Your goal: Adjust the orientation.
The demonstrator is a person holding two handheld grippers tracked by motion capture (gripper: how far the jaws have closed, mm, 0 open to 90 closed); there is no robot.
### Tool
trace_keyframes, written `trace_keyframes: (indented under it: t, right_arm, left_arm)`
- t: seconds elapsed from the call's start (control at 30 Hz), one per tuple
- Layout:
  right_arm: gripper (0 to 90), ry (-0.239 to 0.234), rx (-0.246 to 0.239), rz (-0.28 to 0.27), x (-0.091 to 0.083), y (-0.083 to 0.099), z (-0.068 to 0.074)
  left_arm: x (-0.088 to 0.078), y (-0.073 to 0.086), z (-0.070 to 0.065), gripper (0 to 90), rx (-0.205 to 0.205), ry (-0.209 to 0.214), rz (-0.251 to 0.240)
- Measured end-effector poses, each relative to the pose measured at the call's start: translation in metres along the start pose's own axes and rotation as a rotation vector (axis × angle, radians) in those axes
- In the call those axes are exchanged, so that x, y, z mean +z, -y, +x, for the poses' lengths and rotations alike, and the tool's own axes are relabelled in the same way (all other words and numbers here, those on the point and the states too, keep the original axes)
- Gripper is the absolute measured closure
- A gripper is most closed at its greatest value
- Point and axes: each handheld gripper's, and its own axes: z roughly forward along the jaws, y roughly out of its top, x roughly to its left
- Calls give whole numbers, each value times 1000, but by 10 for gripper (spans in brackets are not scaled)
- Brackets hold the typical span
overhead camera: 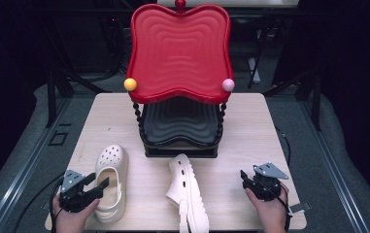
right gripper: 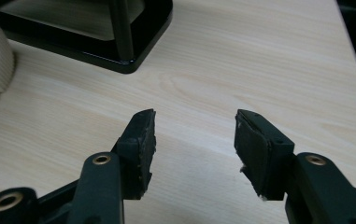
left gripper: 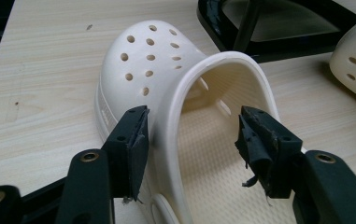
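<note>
At the tabletop's (overhead camera: 250, 126) near left corner, the left tool (left gripper: 192, 140) stands spread astride the cream clog's (left gripper: 166, 84) side wall; closing off-centre could tip the clog. Right tool (right gripper: 194, 140) gapes empty, well apart.

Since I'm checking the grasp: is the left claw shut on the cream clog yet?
Open. The left claw has its jaws spread across the left clog's heel strap, with a gap at the right pad.
</note>
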Motion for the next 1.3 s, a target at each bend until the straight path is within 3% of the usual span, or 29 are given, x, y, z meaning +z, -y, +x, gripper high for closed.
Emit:
trace_keyframes:
  t: [0.03, 0.07, 0.13, 0.17, 0.2, 0.27, 0.37, 0.43, 0.47, 0.63, 0.77, 1.0, 1.3]
  right_arm:
    - [479, 29, -13, -8, 1, 0, 0]
    - [485, 25, -5, 21, 0, 0, -1]
    - [493, 19, 8, 26, 1, 0, -2]
    - [493, 7, 18, 17, 1, 1, -3]
    - [506, -37, 33, 28, 1, 3, -5]
    - [529, -39, 38, -3, 2, 4, -6]
    - [544, -83, 67, 18, 1, 3, -7]
    - [546, -80, 66, 6, 2, 4, -5]
    - [546, -84, 57, 15, 4, 3, -3]
    - [546, -98, 52, 30, 2, 2, -1]
    - [546, -97, 63, -5, 3, 2, 1]
    - [544, -113, 89, 13, 5, 5, -3]
    - [544, -115, 114, 6, 7, 7, -6]
  left_arm:
    - [0, 0, 0, 448, 1, -3, 6]
    - [0, -1, 1, 448, -9, -3, 7]
    - [0, 0, 1, 449, -9, -7, 4]
    - [0, 0, 2, 449, -12, -6, -7]
    - [0, 0, 4, 469, -25, 7, 1]
    - [1, 3, 7, 476, -43, 14, 1]
    - [1, 4, 9, 494, -58, 15, -21]
    - [0, 3, 9, 518, -58, 15, -19]
    - [-1, 3, 10, 556, -50, -3, -15]
    - [-3, 2, 9, 670, -34, -15, -23]
    - [-2, 0, 7, 723, -6, -47, -13]
    - [3, -2, 4, 739, 34, -82, -1]
    - [-1, -4, -1, 807, 21, -85, 5]
